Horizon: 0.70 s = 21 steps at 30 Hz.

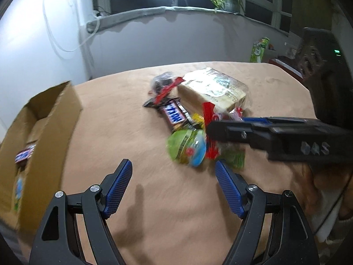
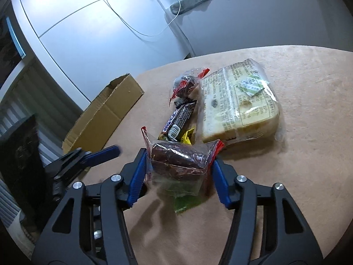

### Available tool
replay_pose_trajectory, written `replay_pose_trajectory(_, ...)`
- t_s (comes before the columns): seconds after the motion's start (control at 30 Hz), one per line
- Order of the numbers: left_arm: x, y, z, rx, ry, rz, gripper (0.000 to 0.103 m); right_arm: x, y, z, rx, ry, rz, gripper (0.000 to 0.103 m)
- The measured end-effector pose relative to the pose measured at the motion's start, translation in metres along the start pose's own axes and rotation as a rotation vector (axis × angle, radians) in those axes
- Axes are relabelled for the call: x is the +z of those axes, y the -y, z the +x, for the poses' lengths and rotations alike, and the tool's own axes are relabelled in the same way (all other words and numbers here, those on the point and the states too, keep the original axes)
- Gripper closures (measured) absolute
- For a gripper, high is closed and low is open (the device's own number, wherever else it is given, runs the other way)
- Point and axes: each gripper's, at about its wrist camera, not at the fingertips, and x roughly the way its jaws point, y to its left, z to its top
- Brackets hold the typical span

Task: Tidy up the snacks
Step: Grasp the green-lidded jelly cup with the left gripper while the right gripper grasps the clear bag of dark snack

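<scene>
A pile of snacks lies on the tan table (image 1: 154,198): a Snickers bar (image 1: 174,113), a green round packet (image 1: 187,148), a large wrapped bread loaf (image 1: 216,86) and a dark cake in clear wrap (image 1: 162,82). My left gripper (image 1: 174,176) is open and empty, just short of the green packet. My right gripper (image 2: 178,167) is shut on a brown cake in a clear, red-edged wrapper (image 2: 178,156), held just above the table. It reaches in from the right in the left wrist view (image 1: 211,130). The loaf (image 2: 240,101) and Snickers (image 2: 178,119) lie beyond it.
An open cardboard box (image 1: 55,119) stands at the table's left, with a Snickers bar (image 1: 24,154) and another packet inside. It also shows in the right wrist view (image 2: 106,112). A flat green wrapper (image 2: 185,203) lies under the held cake. A white wall and windowsill are behind.
</scene>
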Motion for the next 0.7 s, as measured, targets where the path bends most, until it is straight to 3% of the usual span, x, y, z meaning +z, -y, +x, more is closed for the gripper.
replay_pose_trajectory(0.27, 0.011, 0.007, 0.025, -0.091, -0.033, -0.031, 0.027, -0.003, 0.033, -0.027, 0.016, 0.068, 0.068, 0.047)
replay_pose_trajectory(0.43, 0.014, 0.001, 0.03, -0.11, -0.033, -0.065, 0.046, -0.006, 0.047, -0.031, 0.073, 0.091, 0.125, 0.047)
replay_pose_trajectory(0.57, 0.013, -0.007, 0.021, -0.142, -0.016, -0.099, 0.051, -0.007, 0.048, -0.032, 0.075, 0.096, 0.123, 0.047)
replay_pose_trajectory(0.63, 0.012, -0.008, 0.021, -0.151, -0.023, -0.101, 0.066, -0.007, 0.048, -0.033, 0.075, 0.098, 0.122, 0.047)
replay_pose_trajectory(0.7, 0.011, -0.011, 0.023, -0.152, -0.03, -0.1, 0.07, -0.007, 0.046, -0.034, 0.07, 0.1, 0.121, 0.047)
